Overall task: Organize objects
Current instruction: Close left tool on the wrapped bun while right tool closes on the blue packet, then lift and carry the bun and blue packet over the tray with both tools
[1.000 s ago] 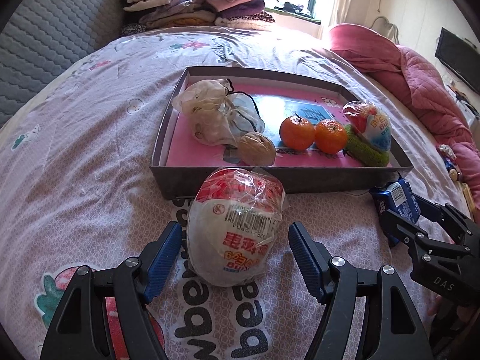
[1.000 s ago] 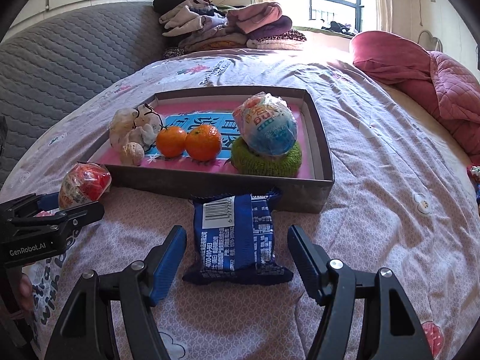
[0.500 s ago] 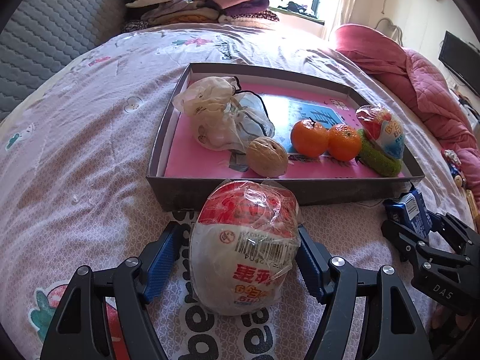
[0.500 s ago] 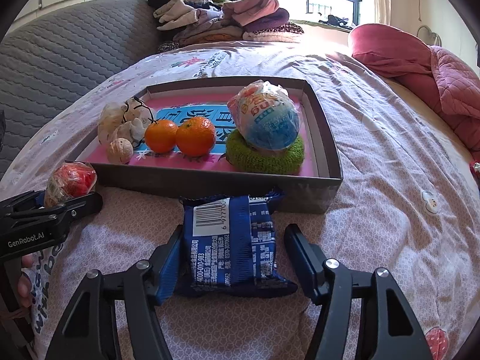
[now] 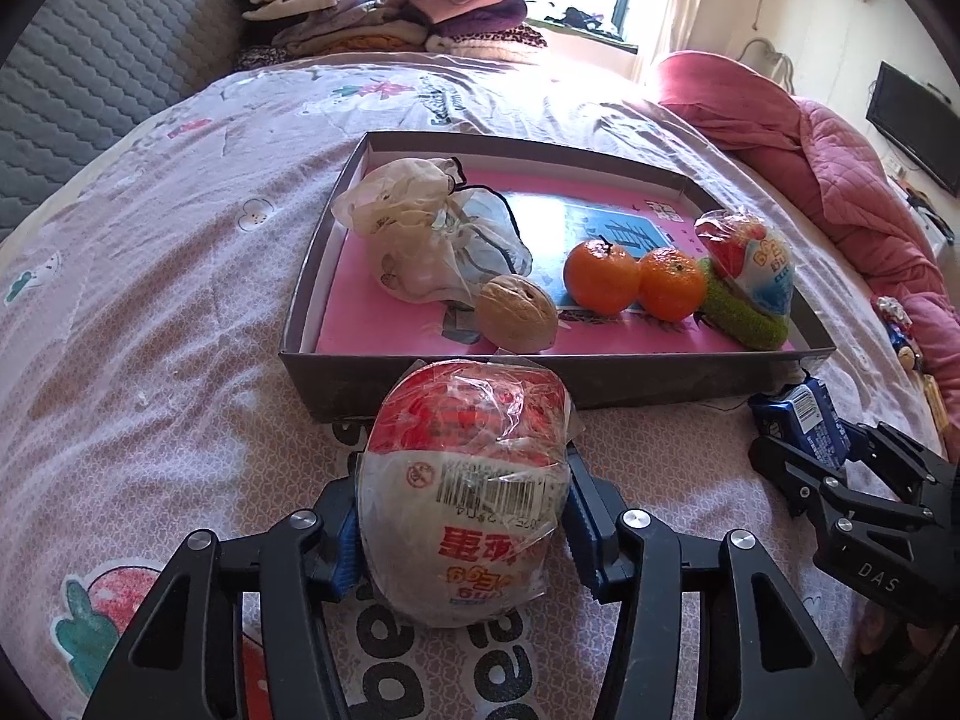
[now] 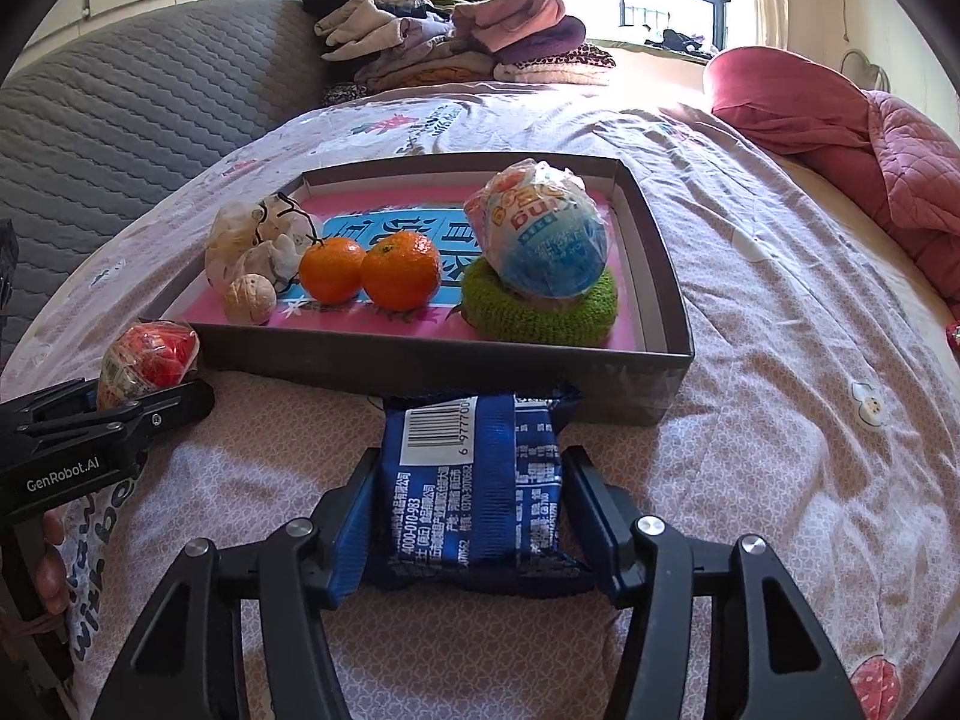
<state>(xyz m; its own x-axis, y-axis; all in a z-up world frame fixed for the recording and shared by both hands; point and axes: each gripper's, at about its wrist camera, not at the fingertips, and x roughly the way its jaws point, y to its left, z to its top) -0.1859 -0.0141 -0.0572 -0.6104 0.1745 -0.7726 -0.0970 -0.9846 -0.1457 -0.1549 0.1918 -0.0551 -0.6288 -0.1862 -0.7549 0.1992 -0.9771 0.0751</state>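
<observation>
A red-and-white wrapped round snack [image 5: 465, 498] lies on the bedsheet just in front of the grey tray [image 5: 630, 381]. My left gripper [image 5: 462, 501] is closing on it, and its blue pads touch both sides. A blue snack packet [image 6: 471, 480] lies before the tray's front wall [image 6: 420, 360]. My right gripper [image 6: 472, 471] is closing too, with its pads against the packet's sides. Both things rest on the sheet. In the right wrist view the left gripper [image 6: 162, 399] sits at the far left with the red snack [image 6: 147, 360].
The tray holds a clear bag of walnuts [image 5: 420, 240], a loose walnut [image 5: 516, 312], two tangerines [image 5: 636, 279] and a blue-white wrapped snack [image 6: 543, 228] on a green knitted ring [image 6: 540, 309]. Folded clothes [image 6: 450, 36] lie at the back. A pink quilt [image 6: 870, 150] lies on the right.
Both grippers have closed in from wide open until the pads reach the red-and-white snack and the blue packet. The left one also slid a little forward around its snack.
</observation>
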